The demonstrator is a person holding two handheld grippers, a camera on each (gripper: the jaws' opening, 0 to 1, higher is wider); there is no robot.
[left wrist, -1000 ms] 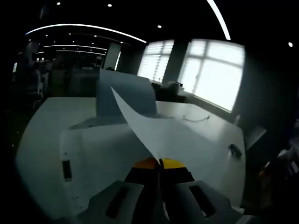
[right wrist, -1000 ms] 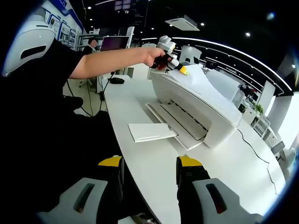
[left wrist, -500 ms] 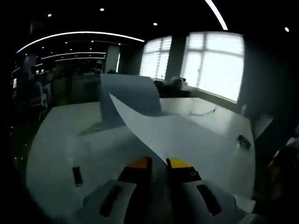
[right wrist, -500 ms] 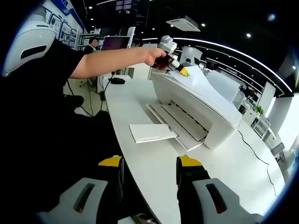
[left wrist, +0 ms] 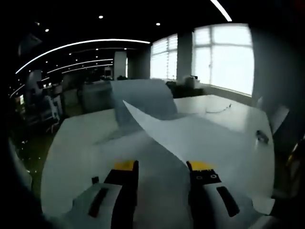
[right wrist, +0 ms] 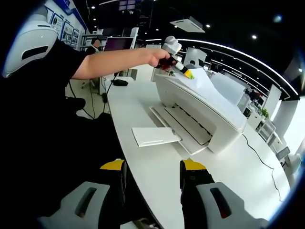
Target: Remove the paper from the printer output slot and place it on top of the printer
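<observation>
The paper (left wrist: pixel 190 138) lies on top of the printer (right wrist: pixel 200 107), released between the gaping left claw (left wrist: pixel 164 169); the right claw (right wrist: pixel 153 167) waits open, empty, over the table (right wrist: pixel 228 191).

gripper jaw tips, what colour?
Yellow tips on black jaws, clearest in the right gripper view on the right gripper.

An open-plan office: a long white worktop (right wrist: pixel 143 102) carrying a printer (right wrist: pixel 200 112), a monitor (right wrist: pixel 116 44) farther off, blinded windows (left wrist: pixel 221 59), and curved ceiling strip lights (right wrist: pixel 238 50).
</observation>
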